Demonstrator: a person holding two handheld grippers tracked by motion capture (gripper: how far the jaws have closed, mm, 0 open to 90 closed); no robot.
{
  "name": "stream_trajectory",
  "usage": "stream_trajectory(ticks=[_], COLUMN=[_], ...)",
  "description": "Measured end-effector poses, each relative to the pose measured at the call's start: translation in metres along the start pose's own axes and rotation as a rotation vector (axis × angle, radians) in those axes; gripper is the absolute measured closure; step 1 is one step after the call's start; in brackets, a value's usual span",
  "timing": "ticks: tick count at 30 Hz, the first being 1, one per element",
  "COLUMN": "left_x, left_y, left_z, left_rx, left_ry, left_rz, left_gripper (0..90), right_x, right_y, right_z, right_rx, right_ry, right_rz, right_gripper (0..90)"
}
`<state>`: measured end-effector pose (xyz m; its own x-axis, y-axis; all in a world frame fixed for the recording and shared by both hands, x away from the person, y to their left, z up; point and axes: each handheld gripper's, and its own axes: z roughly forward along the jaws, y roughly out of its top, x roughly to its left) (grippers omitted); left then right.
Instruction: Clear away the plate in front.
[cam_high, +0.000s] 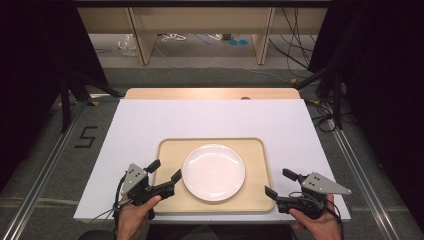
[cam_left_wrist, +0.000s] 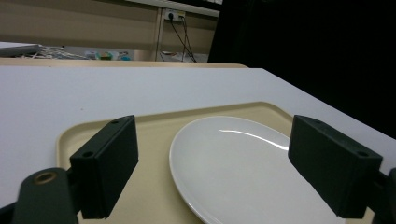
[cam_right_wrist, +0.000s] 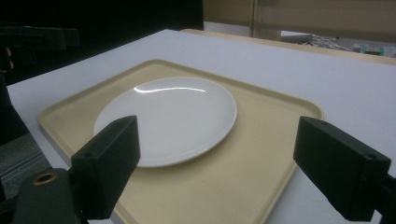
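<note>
White plate (cam_high: 213, 172) centred on beige tray (cam_high: 255, 147), mid-tabletop (cam_high: 140, 120); left gripper (cam_high: 165, 175) at eight o'clock, right gripper (cam_high: 278, 183) at four, both fingers spread, empty. Approach rim low, level, pinch squarely, avoid sliding plate

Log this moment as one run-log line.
left tongs: open, over tray left edge | right tongs: open, off right edge | plate: centred on tray, untouched
</note>
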<state>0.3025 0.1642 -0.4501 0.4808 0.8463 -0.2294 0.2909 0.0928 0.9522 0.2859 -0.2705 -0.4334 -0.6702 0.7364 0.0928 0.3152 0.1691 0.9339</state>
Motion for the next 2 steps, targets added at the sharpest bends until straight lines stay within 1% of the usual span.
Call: stream_trajectory(ticks=[1,2], left_x=[0.0006,0.0012], left_y=[-0.0001,-0.0002], left_z=[-0.0001,-0.0002], left_rx=[0.001,0.002], left_ry=[-0.001,0.000], left_rz=[-0.001,0.001], left_gripper=[15.5,15.5], right_x=[-0.0001,0.0000], right_y=[0.0000,0.0001], right_z=[0.0001,-0.0001], right_rx=[0.000,0.003], right_ry=[0.000,-0.010], right_rz=[-0.001,-0.001], right_gripper=[15.6,15.6])
